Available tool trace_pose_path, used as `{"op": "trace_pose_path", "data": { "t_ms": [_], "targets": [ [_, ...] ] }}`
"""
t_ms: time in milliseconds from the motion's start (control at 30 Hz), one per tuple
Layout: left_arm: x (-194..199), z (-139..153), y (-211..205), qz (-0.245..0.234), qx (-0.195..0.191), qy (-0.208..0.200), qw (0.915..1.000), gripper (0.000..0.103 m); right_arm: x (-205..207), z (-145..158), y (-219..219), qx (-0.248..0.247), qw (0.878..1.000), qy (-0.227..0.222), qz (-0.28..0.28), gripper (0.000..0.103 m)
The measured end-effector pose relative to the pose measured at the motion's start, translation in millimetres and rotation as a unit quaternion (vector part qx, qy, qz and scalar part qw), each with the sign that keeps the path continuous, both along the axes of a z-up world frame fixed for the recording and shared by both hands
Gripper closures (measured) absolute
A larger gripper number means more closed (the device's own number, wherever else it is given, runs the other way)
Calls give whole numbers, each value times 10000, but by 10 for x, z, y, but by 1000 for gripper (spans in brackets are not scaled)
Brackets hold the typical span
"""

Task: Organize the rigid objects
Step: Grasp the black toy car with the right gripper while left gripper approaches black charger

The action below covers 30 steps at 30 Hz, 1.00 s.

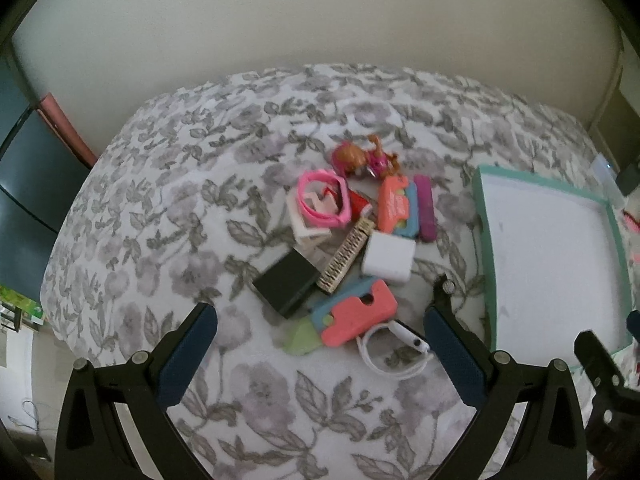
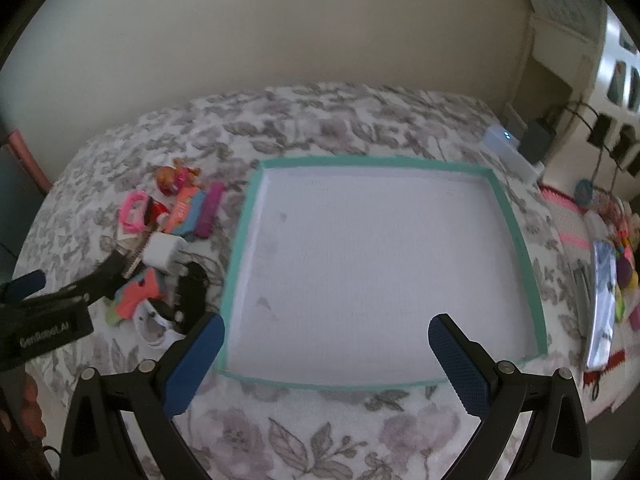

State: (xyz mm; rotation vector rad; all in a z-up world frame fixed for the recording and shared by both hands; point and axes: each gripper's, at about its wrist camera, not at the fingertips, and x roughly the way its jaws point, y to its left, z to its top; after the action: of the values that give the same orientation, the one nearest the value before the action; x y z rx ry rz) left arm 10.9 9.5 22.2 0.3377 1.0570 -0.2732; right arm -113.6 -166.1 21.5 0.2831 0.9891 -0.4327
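The left gripper [image 1: 320, 320] hung over the toy pile [image 1: 352, 240] on the floral bedspread [image 1: 160, 200], jaws wide and empty. The right gripper [image 2: 326, 334] hovered wide-jawed over the teal-rimmed tray [image 2: 520, 240]. The purple bar [image 1: 425, 208] seemingly ran lengthwise away from the camera

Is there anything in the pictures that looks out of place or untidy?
Yes. The small objects lie in a jumbled pile on the floral cover, some overlapping, beside the teal-rimmed tray, which holds nothing. Nothing looks broken or spilled.
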Motion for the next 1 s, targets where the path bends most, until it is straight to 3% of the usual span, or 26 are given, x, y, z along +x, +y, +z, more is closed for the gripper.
{"op": "trace_pose_path", "data": {
  "t_ms": [167, 333, 533, 733, 1000],
  "targets": [
    [233, 94, 228, 120, -60, -122, 9998, 0, 207, 41, 190, 134, 9990, -102, 425, 0],
    [467, -11, 507, 303, -6, -89, 9995, 0, 492, 4, 377, 341, 9963, -90, 785, 2],
    [632, -358, 674, 391, -181, 328, 9985, 0, 821, -215, 567, 541, 9926, 194, 1065, 15],
    [776, -601, 666, 279, -221, 475, 9982, 1, 1051, -425, 690, 740, 9878, 438, 1302, 26],
    [852, -806, 605, -13, -495, 704, 9963, 12, 1219, -644, 695, 802, 9863, 651, 1284, 47]
  ]
}}
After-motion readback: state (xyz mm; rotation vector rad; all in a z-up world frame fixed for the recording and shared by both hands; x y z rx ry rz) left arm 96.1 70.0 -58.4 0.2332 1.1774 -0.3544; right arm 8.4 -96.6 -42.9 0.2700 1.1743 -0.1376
